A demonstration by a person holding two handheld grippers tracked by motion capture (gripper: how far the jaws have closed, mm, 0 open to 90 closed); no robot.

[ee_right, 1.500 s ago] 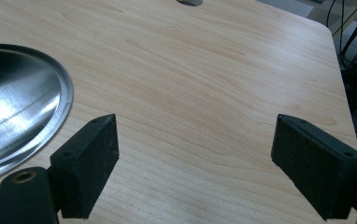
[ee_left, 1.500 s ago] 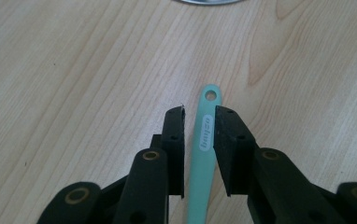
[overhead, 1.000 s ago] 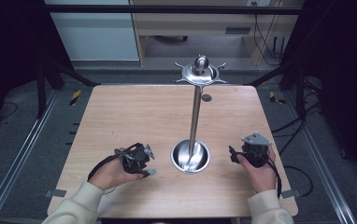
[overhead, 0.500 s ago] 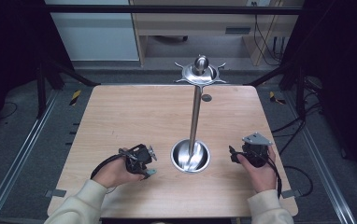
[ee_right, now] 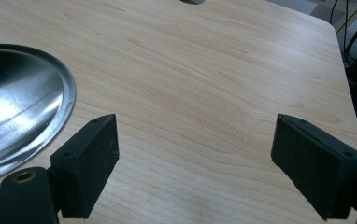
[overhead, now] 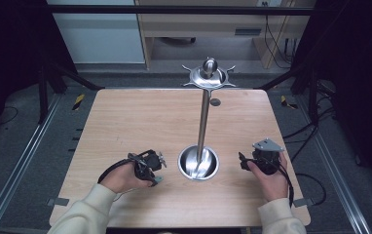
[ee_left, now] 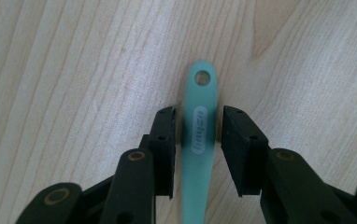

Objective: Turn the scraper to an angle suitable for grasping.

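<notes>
Nearest the person, two cream sleeves come in over the table's front edge, each hand wrapped around a black gripper. The left gripper sits low over the wooden table, just left of the shiny stand's base. Seen along its jaws, a slim teal handle lies flat on the wood between them, its rounded end with a small hole pointing away and a pale oval label along its length. The two black pads stand on either side of that handle, very near it, with a thin sliver of wood showing on each side, so the jaws are narrowed around it but not clearly pressing on it. From above, a bit of the teal piece peeks out just beneath the gripper.

The right gripper is held on the other side of the base, a grey three-cornered plate on top. Its jaws are spread wide with nothing between them but bare wood.

Between the two hands stands the metal stand: a round, dished steel base and an upright pole. The base's rim lies just beside the right gripper's near pad.

Farther up, the pole carries a star-shaped top with short prongs and a knob. Beyond that, a small dark round spot marks the far part of the table.
</notes>
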